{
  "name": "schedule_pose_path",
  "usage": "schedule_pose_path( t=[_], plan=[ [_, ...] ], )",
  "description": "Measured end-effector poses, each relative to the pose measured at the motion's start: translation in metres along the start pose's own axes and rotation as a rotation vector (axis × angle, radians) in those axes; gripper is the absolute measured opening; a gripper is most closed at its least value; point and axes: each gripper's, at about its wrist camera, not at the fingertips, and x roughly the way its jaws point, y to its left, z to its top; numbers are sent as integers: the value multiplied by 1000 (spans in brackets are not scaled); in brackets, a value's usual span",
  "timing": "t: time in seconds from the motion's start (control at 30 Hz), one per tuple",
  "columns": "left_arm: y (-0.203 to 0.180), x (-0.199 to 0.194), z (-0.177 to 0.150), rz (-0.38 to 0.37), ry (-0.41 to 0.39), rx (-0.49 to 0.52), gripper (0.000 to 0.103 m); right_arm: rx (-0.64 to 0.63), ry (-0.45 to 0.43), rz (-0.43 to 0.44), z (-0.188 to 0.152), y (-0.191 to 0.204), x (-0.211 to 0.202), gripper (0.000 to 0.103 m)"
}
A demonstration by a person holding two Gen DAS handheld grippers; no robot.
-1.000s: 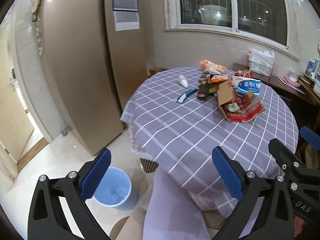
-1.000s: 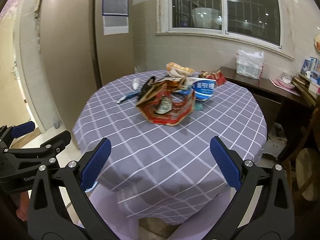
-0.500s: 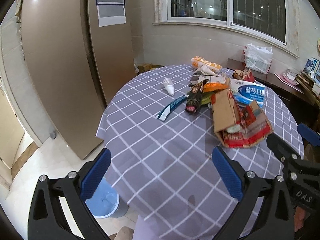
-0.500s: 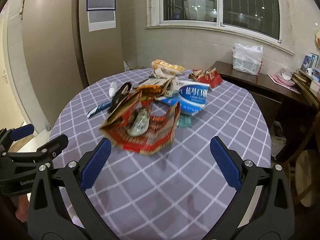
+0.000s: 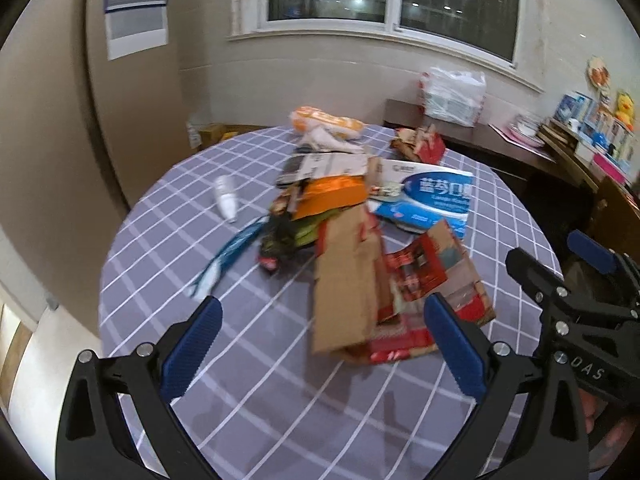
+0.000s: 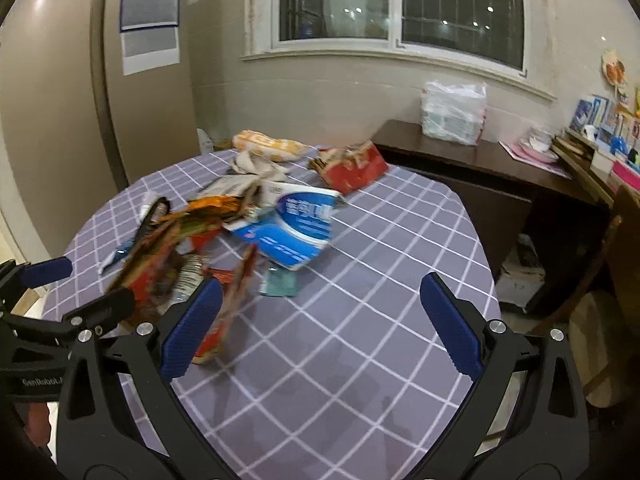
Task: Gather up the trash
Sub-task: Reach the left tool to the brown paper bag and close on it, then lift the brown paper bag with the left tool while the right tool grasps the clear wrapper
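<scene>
A heap of trash lies on the round table (image 5: 280, 392) with a grey checked cloth. Nearest is a torn red and brown cardboard box (image 5: 384, 288) (image 6: 160, 276). Behind it are a blue and white packet (image 5: 428, 200) (image 6: 300, 228), an orange wrapper (image 5: 332, 196), a small white bottle (image 5: 226, 198), a blue strip wrapper (image 5: 224, 258) and an orange bag (image 5: 324, 120) (image 6: 268, 144). My left gripper (image 5: 320, 356) is open just short of the cardboard box. My right gripper (image 6: 320, 328) hovers open over the cloth, the box at its left finger.
A tall beige fridge (image 5: 60, 120) stands left of the table. A dark sideboard (image 6: 480, 168) at the right holds a white plastic bag (image 6: 454, 112) and small items. A small red box (image 6: 352, 168) sits at the table's far side. A window (image 6: 400, 4) is behind.
Both grippers have moved forward over the table toward the trash heap, which now looms larger. The blue bin on the floor has dropped out of the left view. Both stay open.
</scene>
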Motion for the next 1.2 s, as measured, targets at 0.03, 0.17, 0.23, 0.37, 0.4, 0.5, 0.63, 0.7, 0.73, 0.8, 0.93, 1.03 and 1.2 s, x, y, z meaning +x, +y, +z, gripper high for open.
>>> schedule_pose_path(
  t=[0.03,0.17,0.23,0.37,0.4,0.5,0.63,0.7,0.73,0.8,0.93,1.03,1.2],
  plan=[
    [-2,3,2,-12,3,7,96,7,9,-6,0,-4,3,97],
    [-7,25,7,-10,50,6,59,30,45,36,-3,-13,11,97],
    [-7,36,9,-13,73,0,40,35,57,55,-4,-14,13,97],
    [-7,28,11,-28,41,12,35,2,56,45,-6,-10,12,97],
    [-9,23,13,-24,25,19,35,-1,58,48,-5,-9,12,97],
    [-14,7,19,23,-26,56,34,-3,55,65,-3,-7,7,97],
    [-15,-17,27,79,-81,86,34,-11,27,88,1,-2,-2,97],
    [-14,-28,31,113,-106,95,34,-19,22,102,3,1,-6,97],
    [-13,-34,32,131,-119,97,34,-24,20,107,3,4,-7,97],
    [-9,-46,36,162,-146,94,34,-36,17,120,3,9,-10,97],
    [-1,-66,39,226,-184,85,34,-58,16,159,7,20,-14,97],
    [12,-77,39,266,-201,72,34,-81,21,197,9,31,-14,97],
    [37,-88,35,312,-205,36,34,-128,73,255,15,55,3,97]
  ],
)
